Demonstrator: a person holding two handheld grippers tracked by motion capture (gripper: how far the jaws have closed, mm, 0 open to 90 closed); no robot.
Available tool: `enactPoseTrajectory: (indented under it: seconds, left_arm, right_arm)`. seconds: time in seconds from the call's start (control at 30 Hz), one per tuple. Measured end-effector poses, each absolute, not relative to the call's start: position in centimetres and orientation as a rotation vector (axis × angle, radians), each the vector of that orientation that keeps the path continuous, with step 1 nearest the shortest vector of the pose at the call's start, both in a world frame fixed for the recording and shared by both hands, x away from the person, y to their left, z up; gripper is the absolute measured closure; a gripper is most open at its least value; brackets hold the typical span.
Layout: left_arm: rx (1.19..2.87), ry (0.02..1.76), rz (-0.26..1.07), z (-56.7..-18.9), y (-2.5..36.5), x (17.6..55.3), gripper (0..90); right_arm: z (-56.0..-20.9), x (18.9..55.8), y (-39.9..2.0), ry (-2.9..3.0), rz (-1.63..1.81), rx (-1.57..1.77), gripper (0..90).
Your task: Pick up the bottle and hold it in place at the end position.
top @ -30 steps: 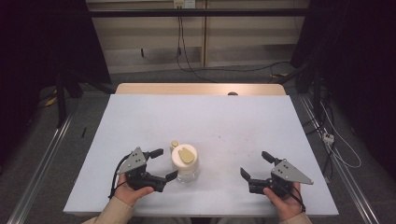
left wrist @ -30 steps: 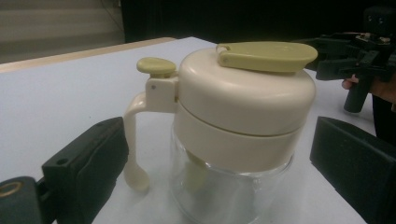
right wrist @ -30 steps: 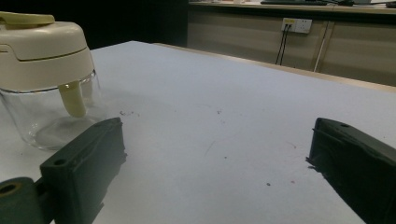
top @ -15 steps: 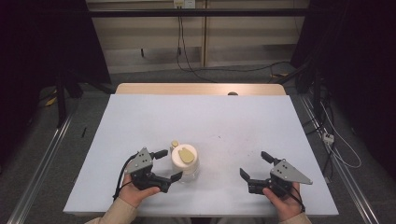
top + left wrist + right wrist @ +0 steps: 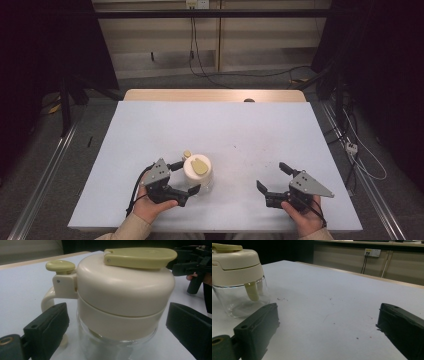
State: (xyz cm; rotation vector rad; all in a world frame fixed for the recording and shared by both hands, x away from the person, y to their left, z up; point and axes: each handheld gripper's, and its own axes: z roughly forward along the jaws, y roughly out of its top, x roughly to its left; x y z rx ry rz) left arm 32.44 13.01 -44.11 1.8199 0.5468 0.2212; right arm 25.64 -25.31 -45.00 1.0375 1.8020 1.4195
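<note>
Table, jar between left claw

Overhead, facing forward onto table; gripper views low, level, left close on jar, right farther, upper left.

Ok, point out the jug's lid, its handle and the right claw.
lid (image 5: 125, 287), left gripper view, on the cream dome's front.
handle (image 5: 47, 298), left gripper view, on the curved cream loop beside the lid.
right claw (image 5: 273, 182), high view, midway between its open black tips.
</note>
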Motion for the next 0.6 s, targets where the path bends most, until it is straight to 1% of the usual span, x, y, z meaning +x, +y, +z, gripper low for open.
enactPoseTrajectory:
  seconds: [0.6]
  left_arm:
    - [1.823, 0.553, 0.243, -44.4, 11.6, 32.6, 4.6]
  right_arm:
    - [-45.0, 25.7, -25.3, 1.805, 1.417, 1.037, 3.3]
